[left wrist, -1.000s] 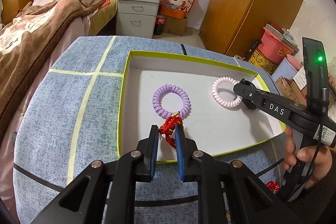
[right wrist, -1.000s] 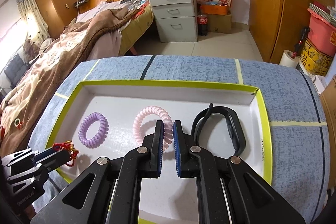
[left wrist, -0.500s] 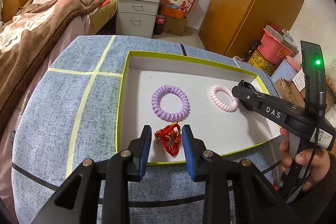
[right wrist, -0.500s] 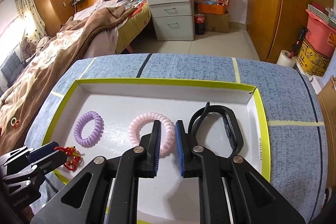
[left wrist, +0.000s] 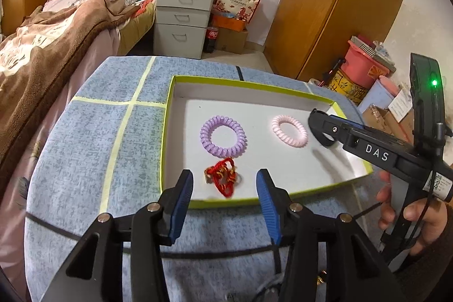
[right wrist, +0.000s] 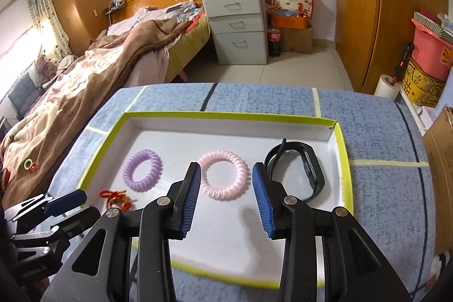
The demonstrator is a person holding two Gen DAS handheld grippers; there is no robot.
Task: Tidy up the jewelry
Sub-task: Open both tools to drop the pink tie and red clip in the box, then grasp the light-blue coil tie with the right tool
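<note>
Tabletop (right wrist: 376, 137) covered in mottled blue cloth crossed by pale yellow and black lines. One shallow white tray with a lime-green rim (right wrist: 226, 115) rests directly on it. On the tray floor, spaced apart: purple coil ring (right wrist: 143, 170), pink coil ring (right wrist: 225, 179), black band (right wrist: 311, 169), red cord bracelet (left wrist: 223, 177) near the front rim.

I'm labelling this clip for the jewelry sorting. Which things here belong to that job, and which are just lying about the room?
Part of the job:
green-edged tray
purple coil band
pink coil band
black wristband
red cord bracelet

Just lying about:
bed blanket
drawer cabinet
cola bottle
pink bucket
</note>
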